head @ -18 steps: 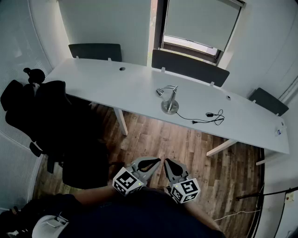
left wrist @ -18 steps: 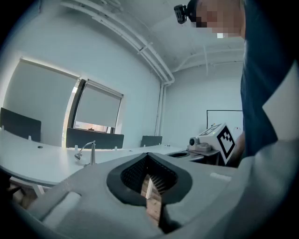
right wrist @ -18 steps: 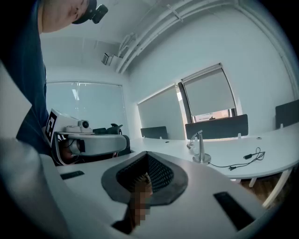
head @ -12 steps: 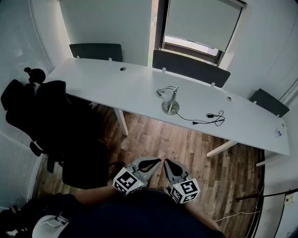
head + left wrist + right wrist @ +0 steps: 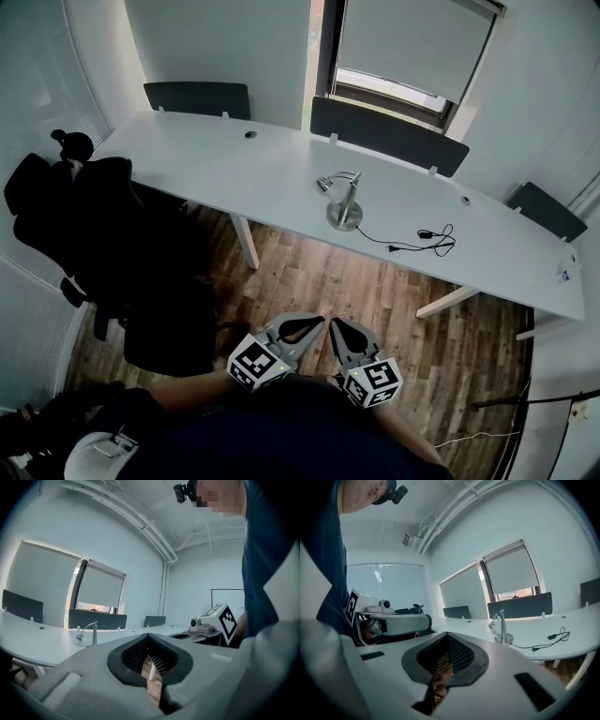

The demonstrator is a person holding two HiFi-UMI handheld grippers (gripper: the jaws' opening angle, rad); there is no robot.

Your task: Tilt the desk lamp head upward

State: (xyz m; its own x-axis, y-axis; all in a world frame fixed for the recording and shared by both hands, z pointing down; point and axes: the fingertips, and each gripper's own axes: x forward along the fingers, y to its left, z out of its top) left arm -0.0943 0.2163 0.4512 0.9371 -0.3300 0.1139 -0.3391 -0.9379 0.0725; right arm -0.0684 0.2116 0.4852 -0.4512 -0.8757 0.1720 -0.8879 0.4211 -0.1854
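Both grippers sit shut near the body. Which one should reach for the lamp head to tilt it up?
Left, narrowly. The desk lamp head hangs left of its post, toward the left gripper; the right gripper lines up with the base. Both are shut and about equally far.

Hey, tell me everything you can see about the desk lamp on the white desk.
The desk lamp is small, silver and metallic-looking: a round flat base, a straight upright post and a thin curved neck ending in a small head that points downward, on the person's left of the post. It stands near the middle of the white desk, before the window. A thin black cord leaves the base rightward and lies in loose loops. Nothing else touches it.
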